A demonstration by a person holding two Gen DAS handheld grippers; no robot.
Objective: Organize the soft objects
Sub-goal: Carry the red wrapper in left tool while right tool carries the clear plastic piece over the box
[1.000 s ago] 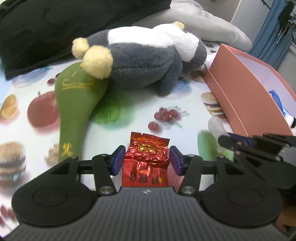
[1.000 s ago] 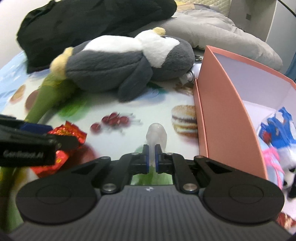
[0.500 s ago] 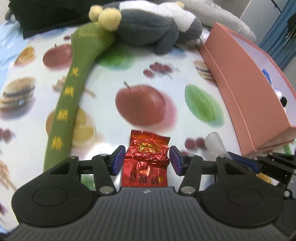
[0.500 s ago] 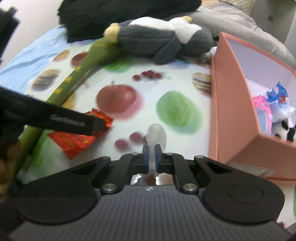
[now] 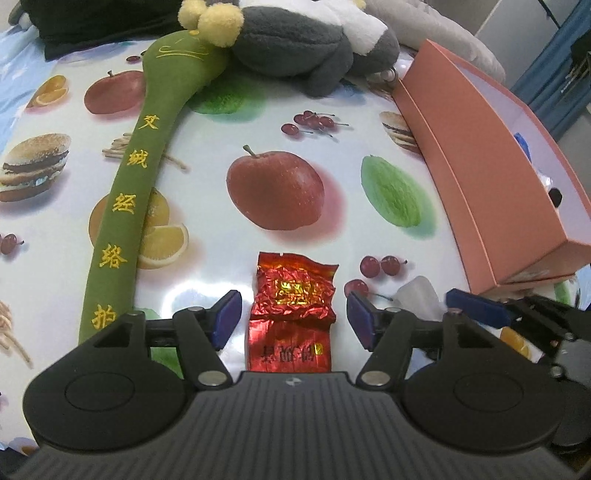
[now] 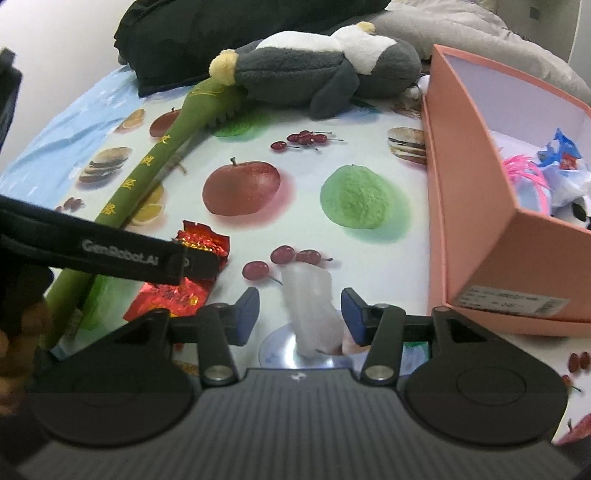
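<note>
A crinkled red foil packet (image 5: 291, 310) lies on the fruit-print tablecloth between the spread fingers of my left gripper (image 5: 293, 317), which is open and clear of it. It also shows in the right wrist view (image 6: 184, 277). A small translucent white soft piece (image 6: 314, 314) lies between the open fingers of my right gripper (image 6: 300, 312), untouched; it also shows in the left wrist view (image 5: 417, 295). A long green plush stick (image 5: 129, 206) and a grey-white penguin plush (image 5: 306, 40) lie at the back.
A pink cardboard box (image 6: 472, 206) stands at the right holding small soft items (image 6: 546, 173). Black fabric (image 6: 221, 33) and a grey cushion (image 6: 461, 22) lie behind the plush. The left gripper's arm (image 6: 92, 251) crosses the right wrist view.
Both grippers have opened: the left let go of the red packet, the right let go of the white piece. Both pulled back toward the near table edge, away from the penguin.
</note>
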